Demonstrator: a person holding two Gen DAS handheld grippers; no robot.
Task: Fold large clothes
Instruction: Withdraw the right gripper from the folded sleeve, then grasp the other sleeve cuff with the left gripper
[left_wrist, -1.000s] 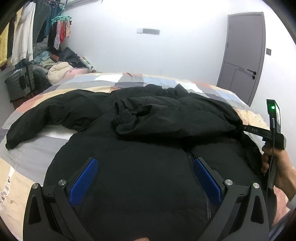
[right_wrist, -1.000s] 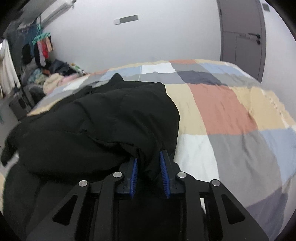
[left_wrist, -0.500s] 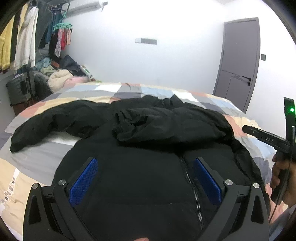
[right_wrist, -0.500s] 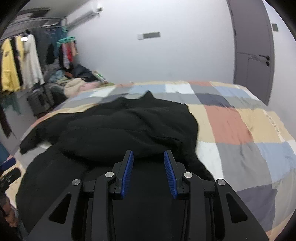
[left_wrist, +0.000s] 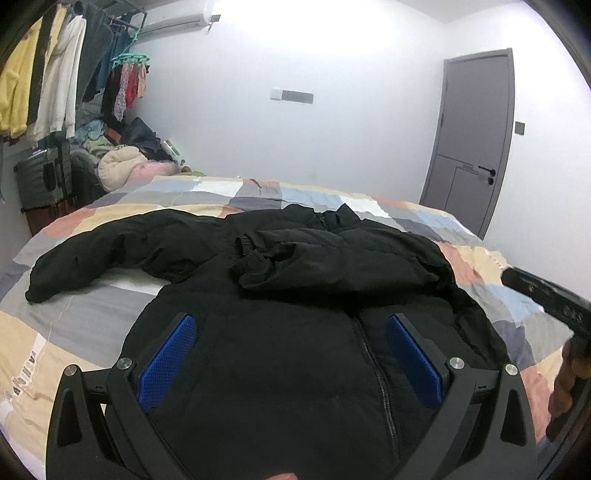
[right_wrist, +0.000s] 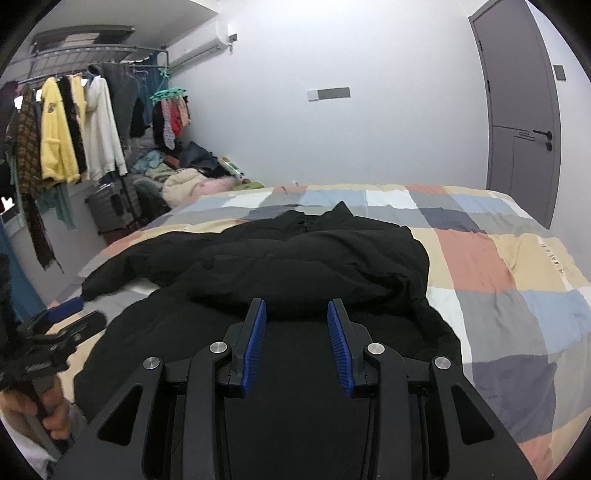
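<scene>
A black puffer jacket lies front-up on the bed, zipper closed. Its right sleeve is folded across the chest; its left sleeve stretches out to the left. The jacket also shows in the right wrist view. My left gripper is open and empty above the jacket's lower half. My right gripper is open and empty, held just in front of the folded sleeve, apart from the fabric.
The bed has a patchwork cover in pastel squares. A clothes rack with hanging garments and a pile of clothes stand at the left. A grey door is at the back right.
My right gripper has let go of the sleeve, opened, and drawn back and up. The sleeve now rests across the chest. My left gripper has lifted slightly, still open.
</scene>
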